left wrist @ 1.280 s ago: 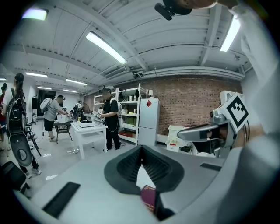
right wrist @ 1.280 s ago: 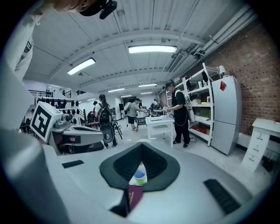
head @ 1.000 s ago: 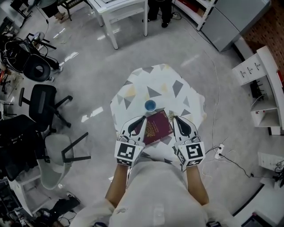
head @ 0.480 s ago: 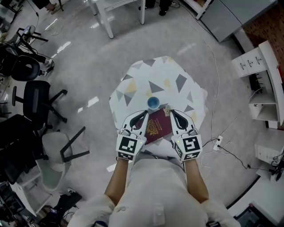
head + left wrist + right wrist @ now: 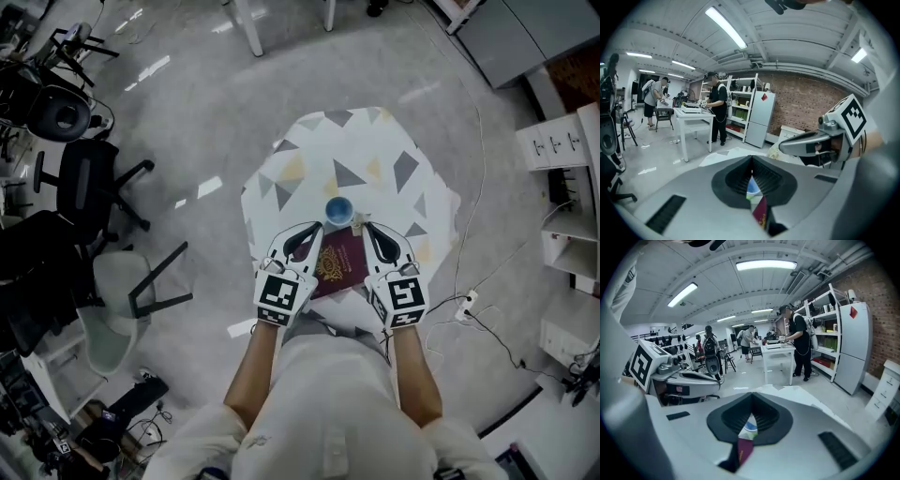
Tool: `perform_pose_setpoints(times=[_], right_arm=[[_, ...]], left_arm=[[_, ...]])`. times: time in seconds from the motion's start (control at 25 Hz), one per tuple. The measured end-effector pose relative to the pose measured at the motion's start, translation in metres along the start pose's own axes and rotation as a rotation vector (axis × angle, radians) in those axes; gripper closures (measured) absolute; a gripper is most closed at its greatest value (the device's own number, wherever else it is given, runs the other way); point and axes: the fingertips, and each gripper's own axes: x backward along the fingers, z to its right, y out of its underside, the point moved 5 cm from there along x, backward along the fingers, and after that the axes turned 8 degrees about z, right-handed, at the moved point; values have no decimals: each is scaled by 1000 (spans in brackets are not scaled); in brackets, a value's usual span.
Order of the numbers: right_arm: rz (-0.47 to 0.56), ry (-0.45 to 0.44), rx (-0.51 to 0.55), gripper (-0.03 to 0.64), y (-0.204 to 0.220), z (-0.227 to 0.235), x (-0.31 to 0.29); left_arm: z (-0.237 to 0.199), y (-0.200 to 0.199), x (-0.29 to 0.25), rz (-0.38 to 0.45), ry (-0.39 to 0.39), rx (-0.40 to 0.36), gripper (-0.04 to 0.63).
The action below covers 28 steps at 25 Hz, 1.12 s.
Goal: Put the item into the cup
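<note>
Left tongs and right tongs, both low over the near half of the desk, seen from the head view. Each pair is pressed together at the tips and pinches nothing; in each gripper view only a narrow slit remains below the meeting tips, and the cup and booklet show through it.

Between the two tongs lies a maroon booklet, flat on the desk, its long axis running roughly from 7 to 1 o'clock. The left tongs overlap its left edge and the right tongs stand just beside its right edge.

The blue cup stands upright just beyond the booklet's far end, at 1 o'clock from the left tips and 11 o'clock from the right tips, near both.

A small pale object, too small to name, lies just beside the cup at its 4 o'clock. If this is the item, the right tongs are the nearer, with the object at their 9 o'clock, and would have to spread first
</note>
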Motion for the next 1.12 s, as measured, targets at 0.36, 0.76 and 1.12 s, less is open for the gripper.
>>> perform_pose_setpoints(times=[0.36,0.76,1.12], right_arm=[[-43,-53,-18,612,21,12,-19],[-86,-92,-37,612,38,12,-41],[-127,-117,-45,612,53,10,-61]], left_arm=[[1,21,-12,-36,-42,22,583],[-3,39,-23,-66,-51,55,583],[-10,53,-31,-90,-56,76,583]])
